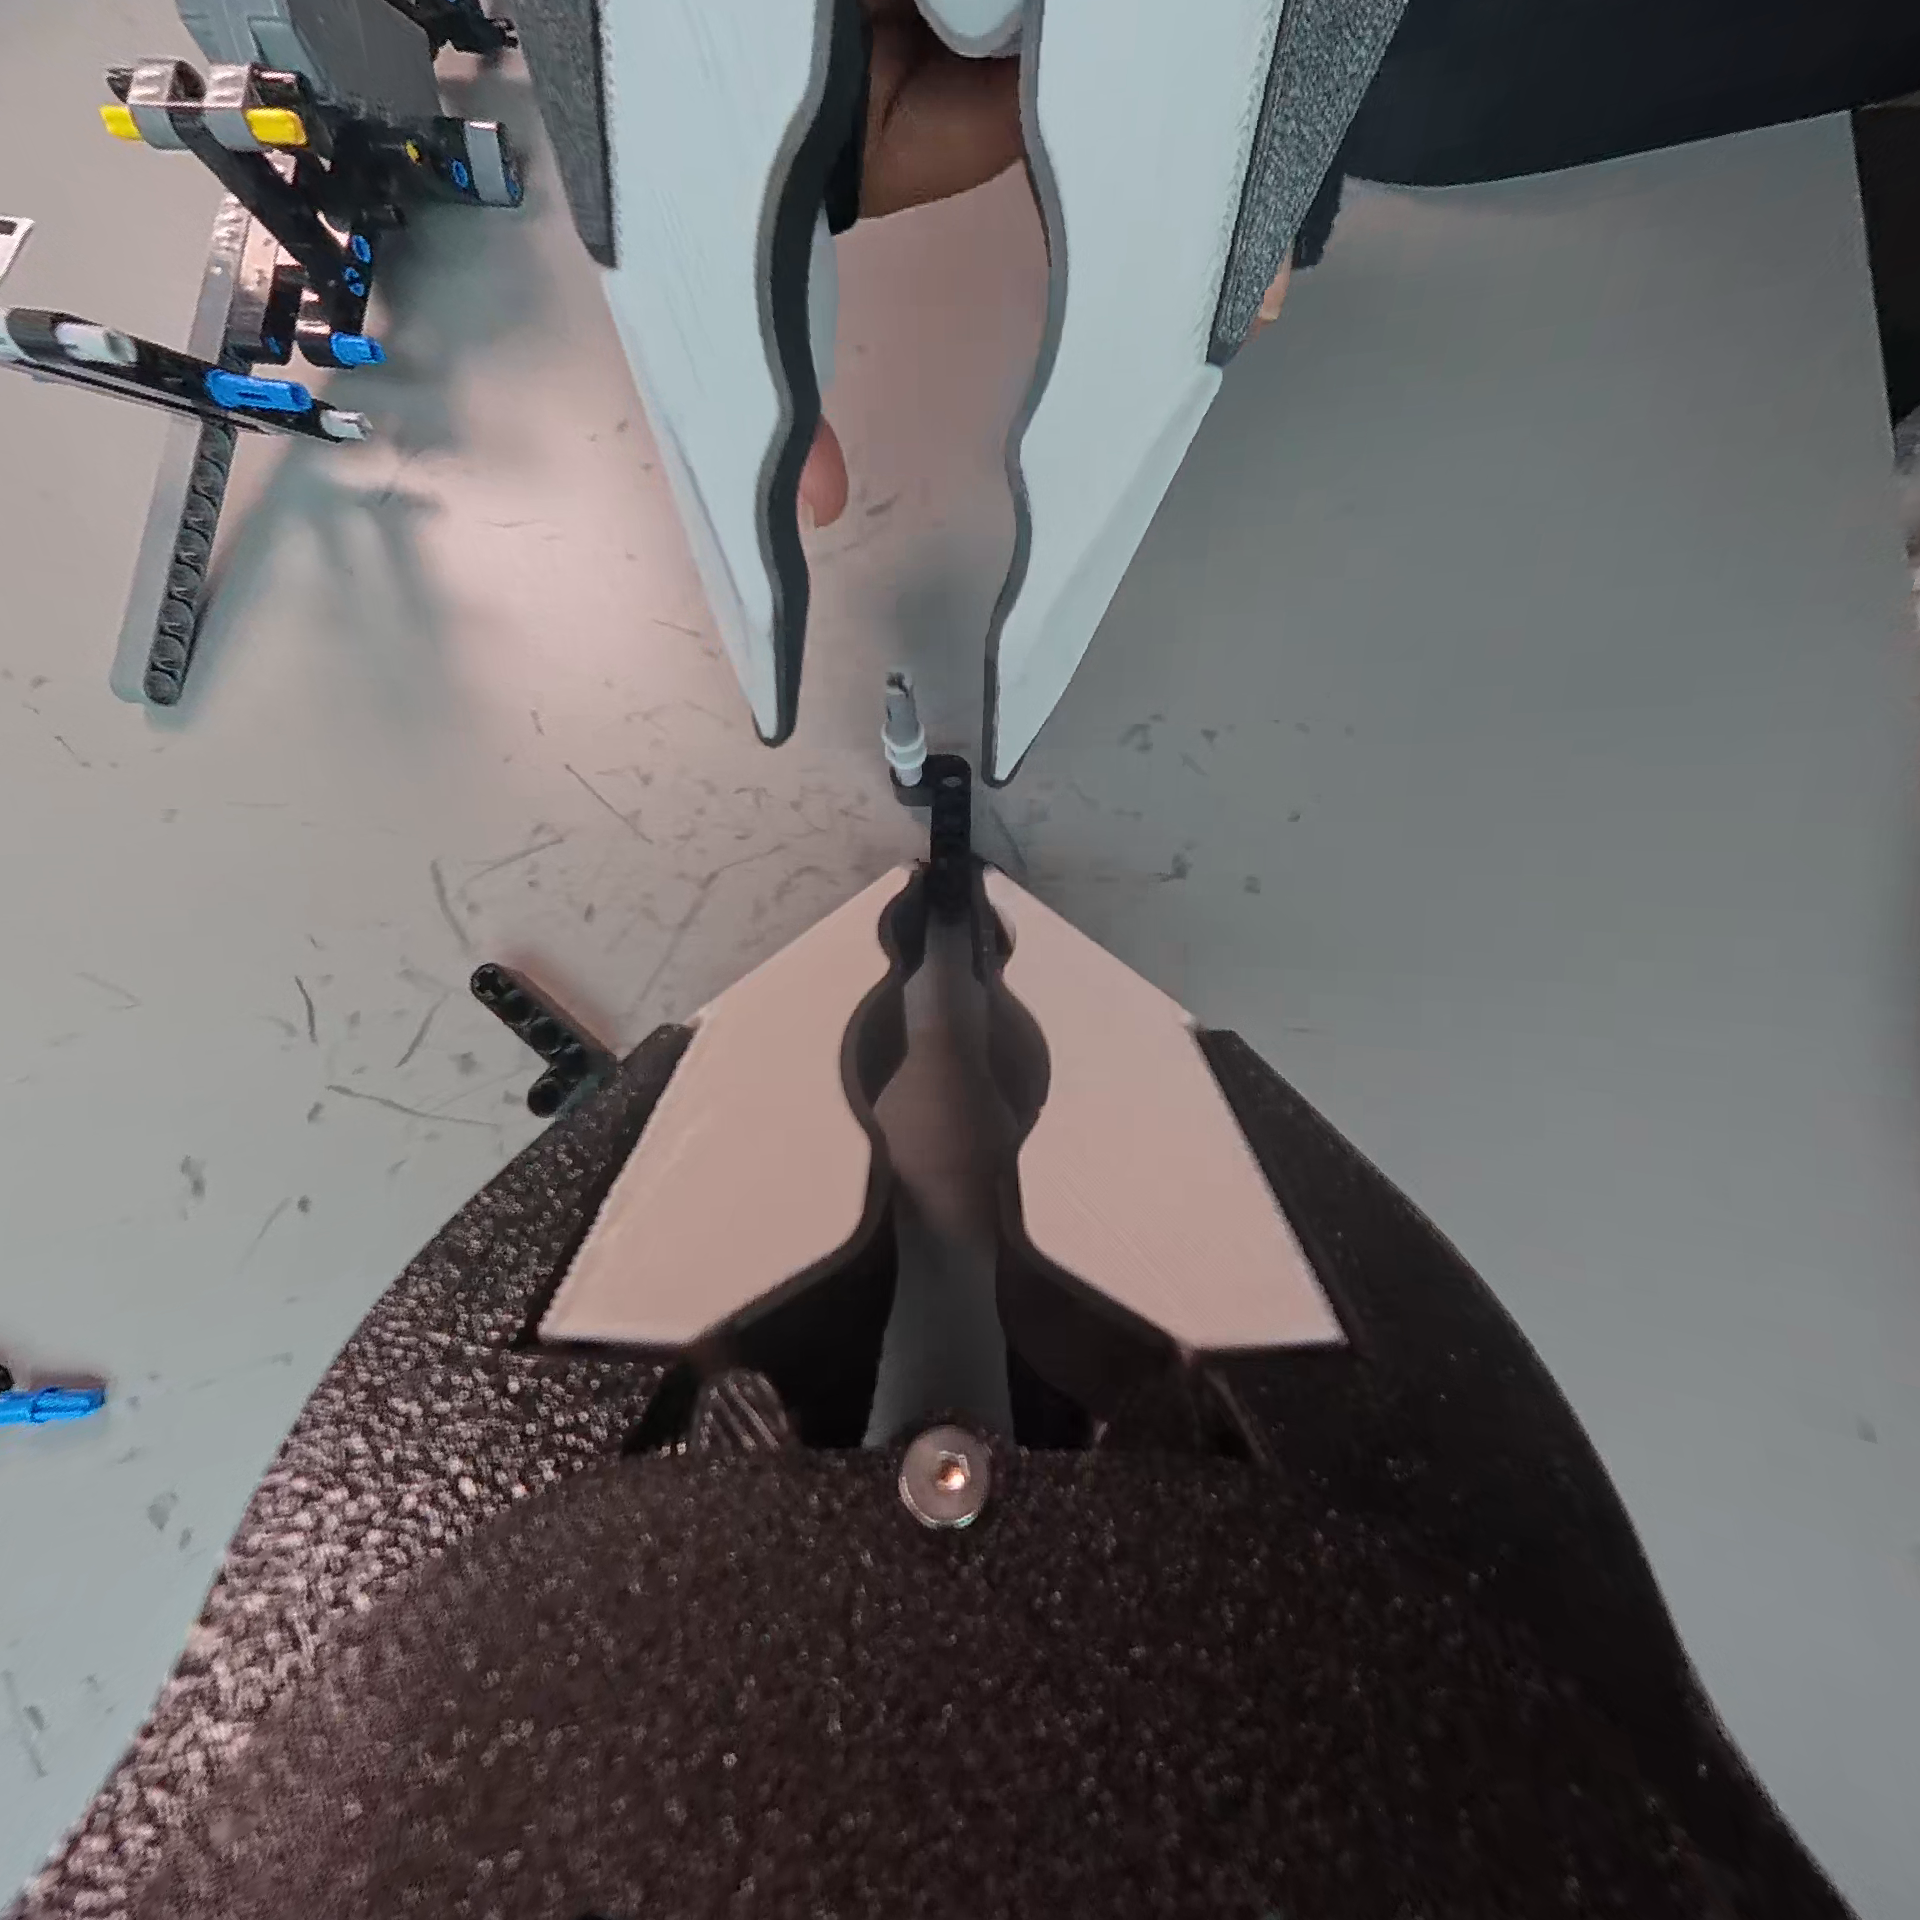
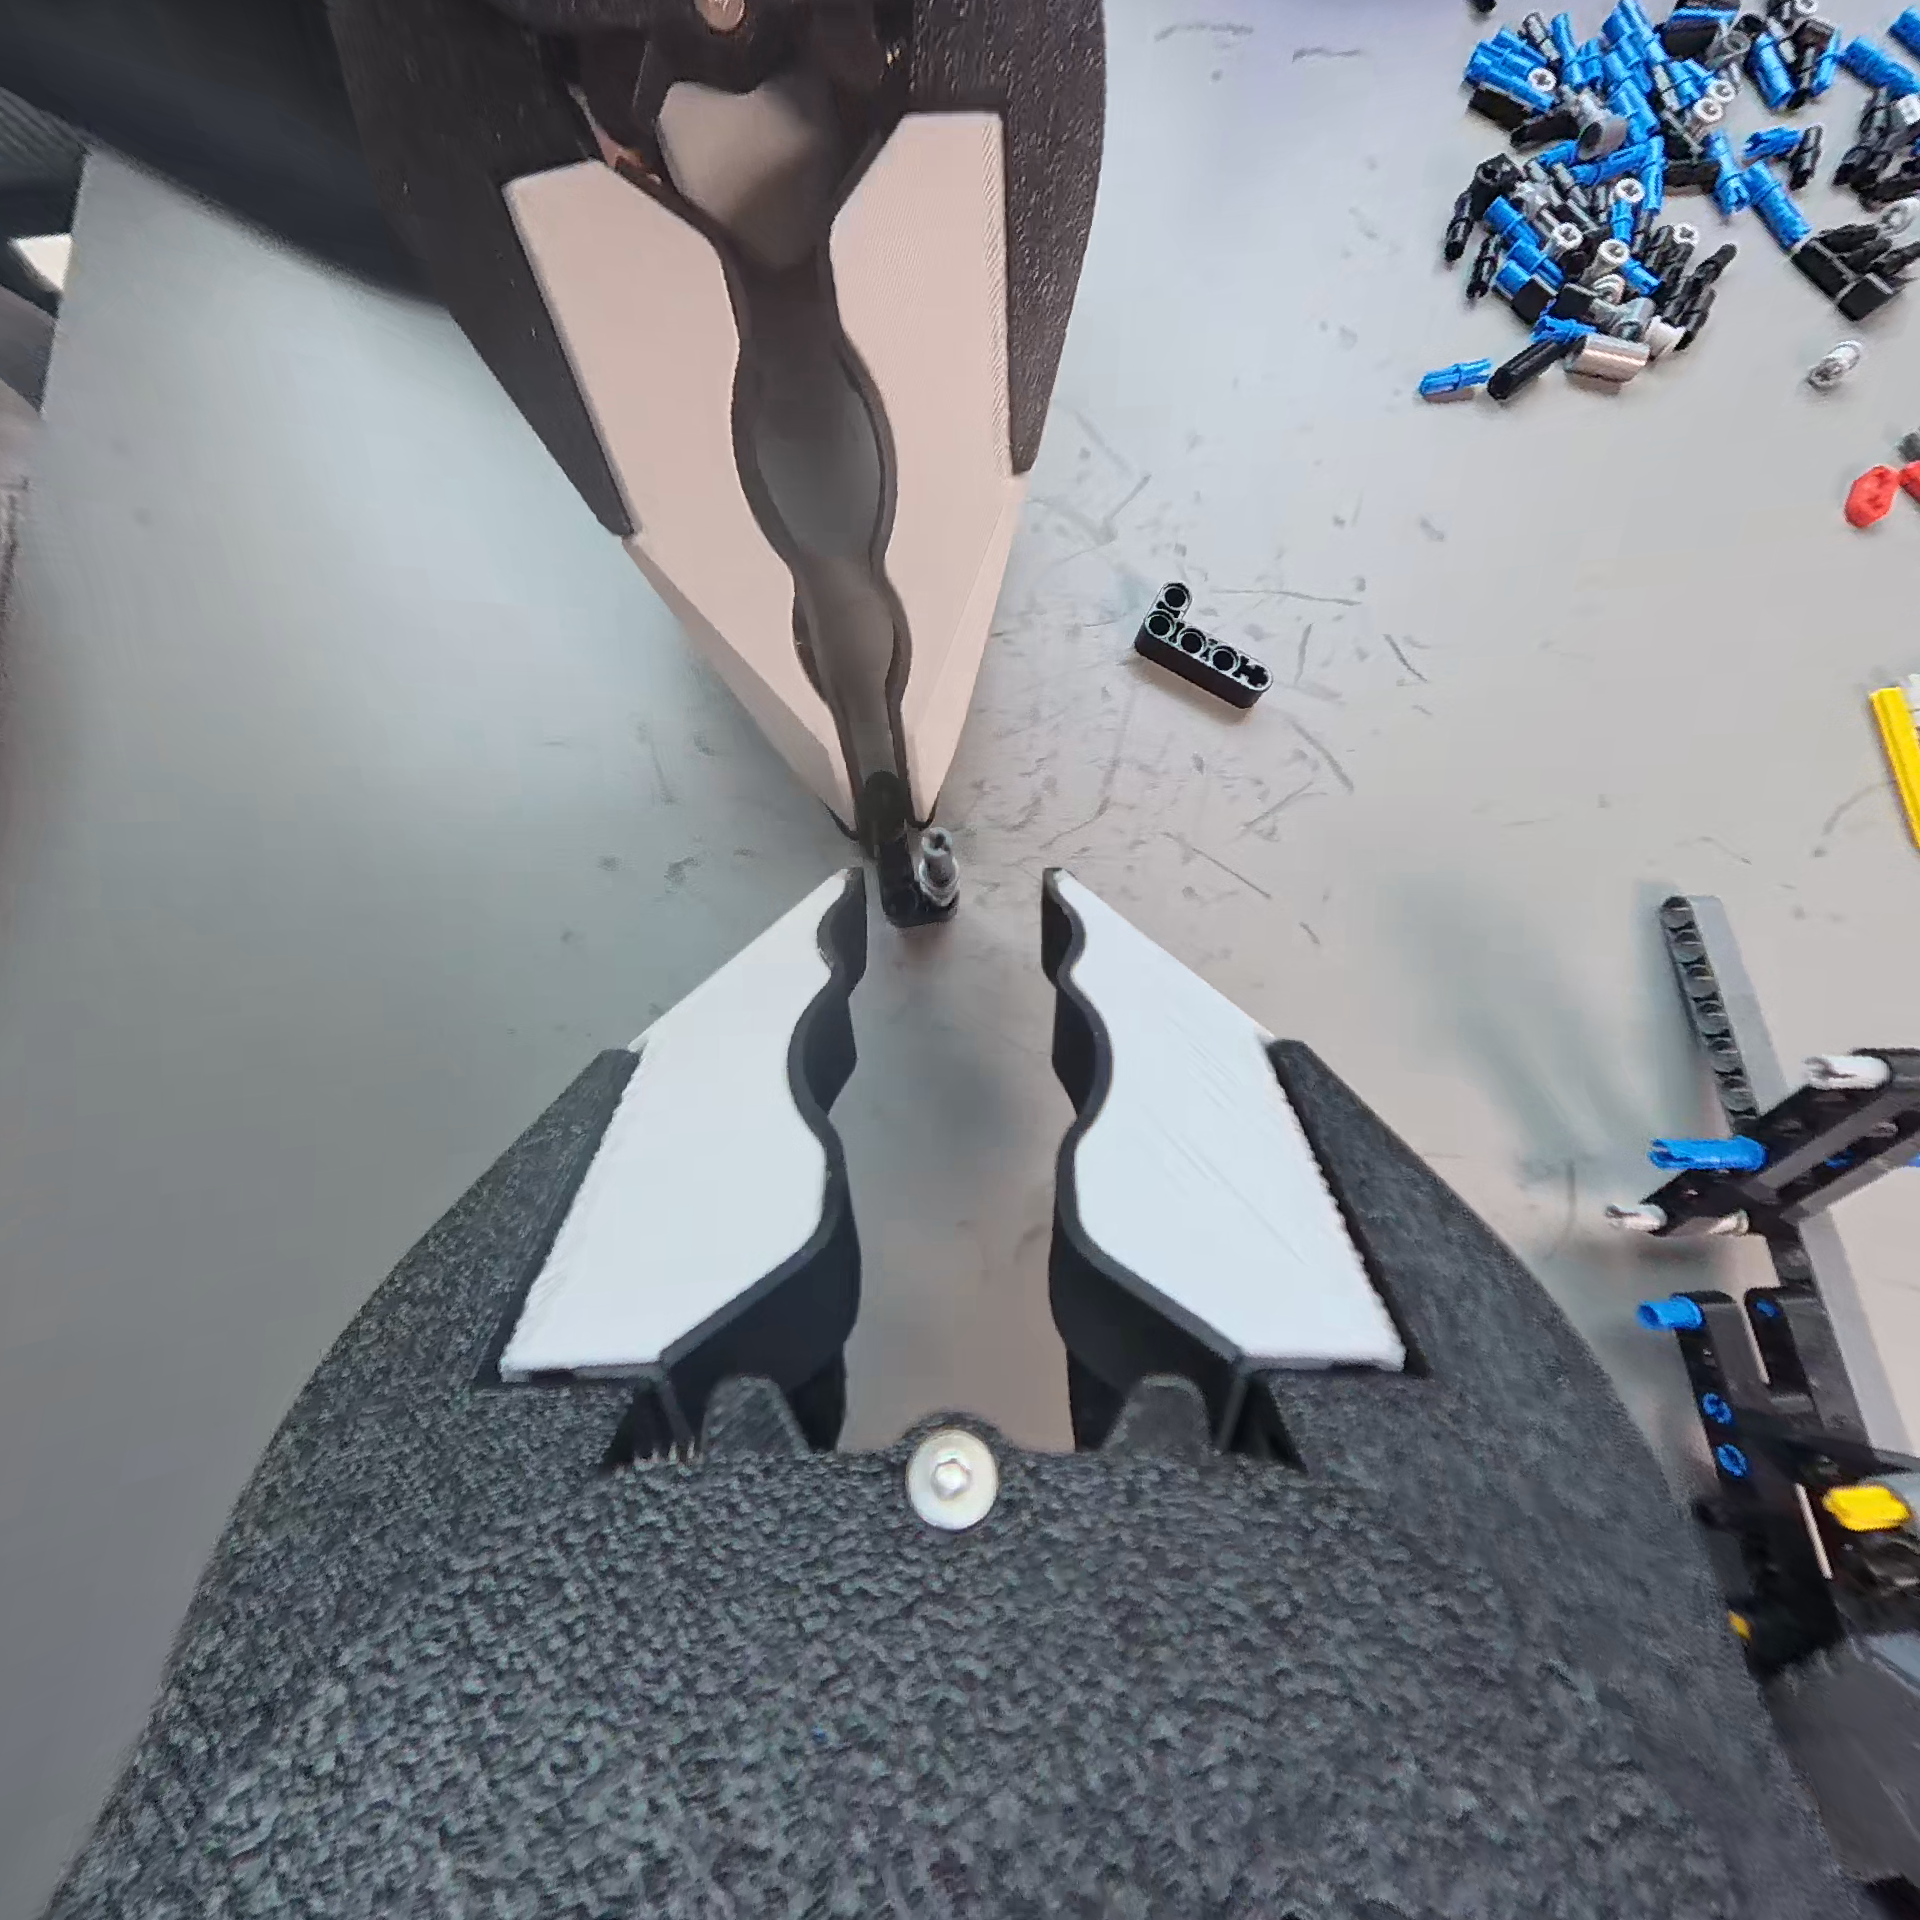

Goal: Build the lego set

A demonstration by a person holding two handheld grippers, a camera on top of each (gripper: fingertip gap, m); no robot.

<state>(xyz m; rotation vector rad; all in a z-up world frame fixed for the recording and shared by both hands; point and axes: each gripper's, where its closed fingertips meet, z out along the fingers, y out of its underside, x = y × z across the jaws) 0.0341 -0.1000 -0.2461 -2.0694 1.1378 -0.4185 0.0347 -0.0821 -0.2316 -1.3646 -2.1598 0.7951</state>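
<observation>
- Left gripper (image 1: 948, 883), pink fingers, jaws closed tight on a small black beam (image 1: 954, 821); the beam sticks out past the fingertips, low over the table (image 1: 1507, 727).
- A light grey pin (image 1: 900, 732) is seated in the end hole of that beam, pointing off to the side; same pin seen in the right wrist view (image 2: 937, 864), beam there at (image 2: 902, 883).
- Right gripper (image 2: 954, 896), white fingers, jaws open at a moderate gap, holding nothing. Its tips sit on either side of the pin end of the beam, facing the left gripper tip to tip. Can't tell if the left-hand white fingertip touches the beam.
- A second black L-shaped beam (image 2: 1203, 646) lies loose on the table, near the left gripper's side.
- Partly built black-and-grey assembly (image 2: 1787, 1247) with blue pins and yellow parts sits off to the right gripper's right, well apart from the grip point; also visible top left in the left wrist view (image 1: 281, 187).
- Pile of loose blue, black and grey pins (image 2: 1662, 187) further out on the table, a red piece (image 2: 1875, 509) near it, and a yellow beam (image 2: 1899, 769) at the frame edge.
- One stray blue pin (image 1: 52, 1405) at the left edge of the left wrist view.
</observation>
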